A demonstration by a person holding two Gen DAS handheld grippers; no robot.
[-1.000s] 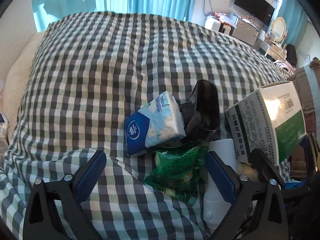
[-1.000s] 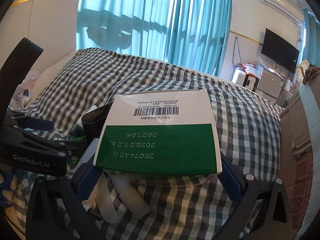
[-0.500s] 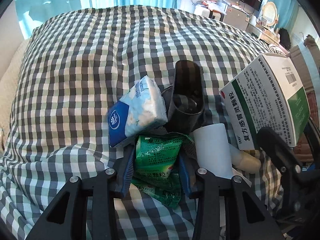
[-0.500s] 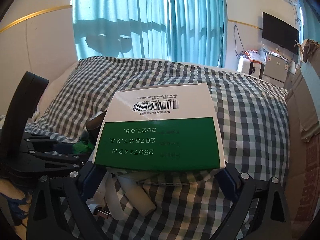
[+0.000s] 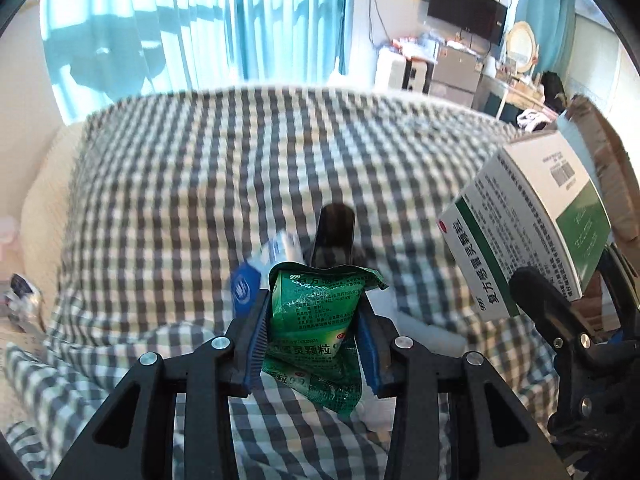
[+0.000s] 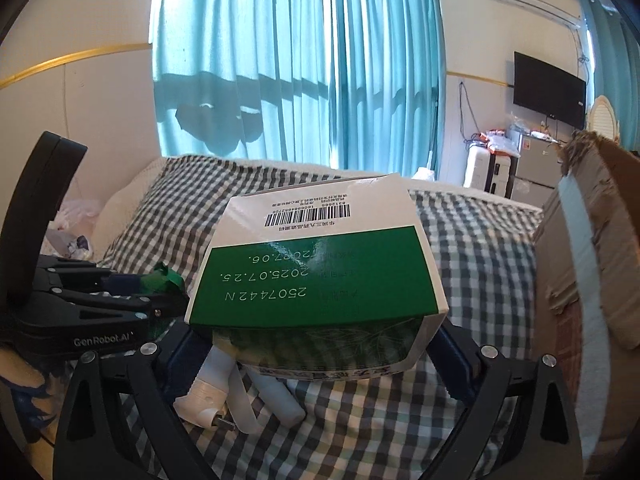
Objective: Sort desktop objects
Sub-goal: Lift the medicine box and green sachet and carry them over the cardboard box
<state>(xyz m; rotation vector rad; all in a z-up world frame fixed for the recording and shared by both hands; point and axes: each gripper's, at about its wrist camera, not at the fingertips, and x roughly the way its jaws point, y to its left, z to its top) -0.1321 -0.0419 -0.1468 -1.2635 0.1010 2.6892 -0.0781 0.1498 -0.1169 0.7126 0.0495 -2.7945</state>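
Left claw (image 5: 312, 336): clamped on green sachet (image 5: 316, 320), raised above bed (image 5: 180, 184) | Right claw (image 6: 316, 360): gripping green-white medicine box (image 6: 316, 264), lifted over bed's near edge, beside cardboard box (image 6: 588, 264).

Both wrist cameras look low and close along their fingers across the checked bed (image 5: 192, 184) toward the curtains (image 6: 296, 60), sharing the box (image 6: 316, 264).

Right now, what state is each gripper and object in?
left gripper: shut on green sachet
green sachet: pinched, lifted
right gripper: shut on medicine box
medicine box: held off the bed
tissue pack: lying on checkered bedspread
white bottle: lying down
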